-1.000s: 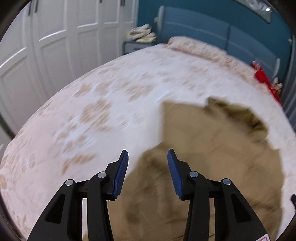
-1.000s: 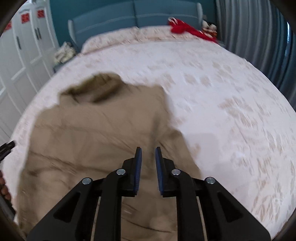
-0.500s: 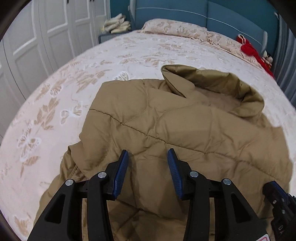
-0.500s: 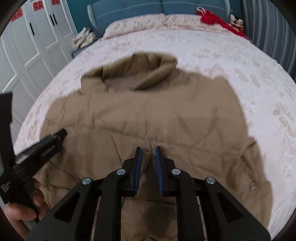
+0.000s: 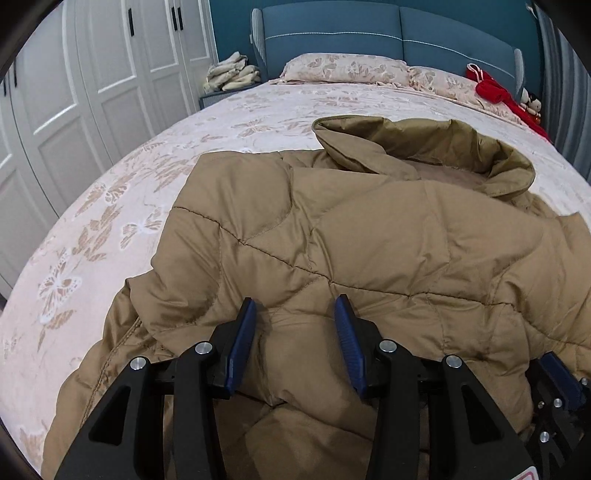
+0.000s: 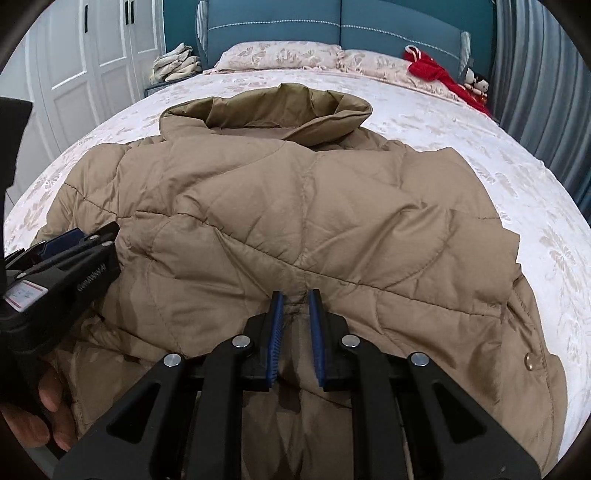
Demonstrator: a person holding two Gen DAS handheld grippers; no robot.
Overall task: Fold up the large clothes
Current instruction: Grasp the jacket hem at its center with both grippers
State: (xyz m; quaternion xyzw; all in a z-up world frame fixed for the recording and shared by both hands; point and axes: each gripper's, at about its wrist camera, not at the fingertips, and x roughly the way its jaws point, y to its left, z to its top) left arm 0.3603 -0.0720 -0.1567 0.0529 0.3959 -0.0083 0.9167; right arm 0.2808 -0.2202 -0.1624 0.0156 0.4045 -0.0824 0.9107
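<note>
1. Left gripper (image 5: 295, 325): jaws part-open, a puffed ridge of the tan jacket (image 5: 369, 240) bulging up between the pads. The pads look pressed into the padding, so I read it as a hold on a thick bunch.
2. Right gripper (image 6: 295, 314): jaws narrow, pinching a thin pleat of jacket at a seam crossing.
3. Change: a second ago both views were smeared and the jacket lay further off and partly bunched; now both are sharp and the jacket is spread flat, back upward, its hem end nearest the grippers. The jaws' spacing is unchanged.
4. Meaning, as a guess: the jacket has just been laid down and smoothed; folding proper is yet to begin. The sleeves seem tucked at the sides.
5. Beyond the jacket: its hood (image 6: 280, 110) stands open, pointing at the headboard.
6. Under the jacket: bed (image 5: 110, 221) with a pale butterfly-print cover, soft.
7. Past the hood: pillows (image 6: 280, 55), a red garment (image 6: 428, 68) right of them, then the blue headboard (image 6: 332, 22).
8. Left of the jacket: white wardrobe doors (image 5: 74, 92).
</note>
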